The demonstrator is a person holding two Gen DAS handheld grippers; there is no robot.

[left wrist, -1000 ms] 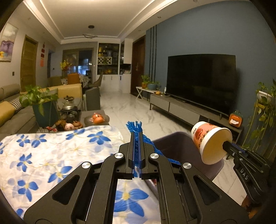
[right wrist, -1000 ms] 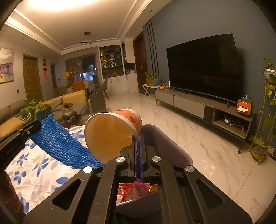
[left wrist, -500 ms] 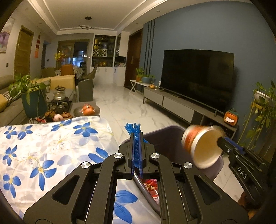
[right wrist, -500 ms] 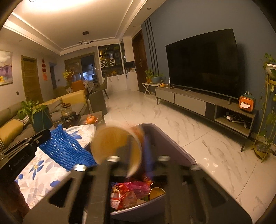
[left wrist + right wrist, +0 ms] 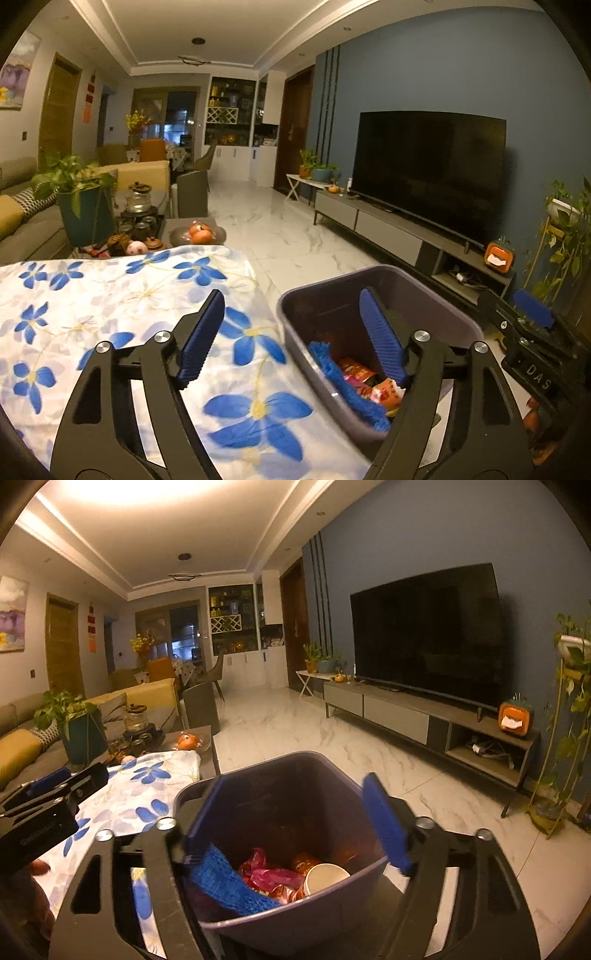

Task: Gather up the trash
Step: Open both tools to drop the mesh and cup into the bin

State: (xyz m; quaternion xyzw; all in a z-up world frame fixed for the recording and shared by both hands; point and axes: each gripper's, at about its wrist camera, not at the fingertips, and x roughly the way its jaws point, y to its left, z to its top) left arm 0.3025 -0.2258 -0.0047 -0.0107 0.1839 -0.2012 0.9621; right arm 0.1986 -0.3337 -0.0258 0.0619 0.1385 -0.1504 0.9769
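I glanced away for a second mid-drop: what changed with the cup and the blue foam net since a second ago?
Both were let go. The left gripper opened and the blue foam net fell into the purple bin; the right gripper opened and the paper cup dropped in beside it, among the wrappers. The bin and the floral tablecloth stayed put.

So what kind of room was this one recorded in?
A home living room, most likely: a large television on a low media console against a blue wall, a sofa with cushions at left, and a dining area further back.
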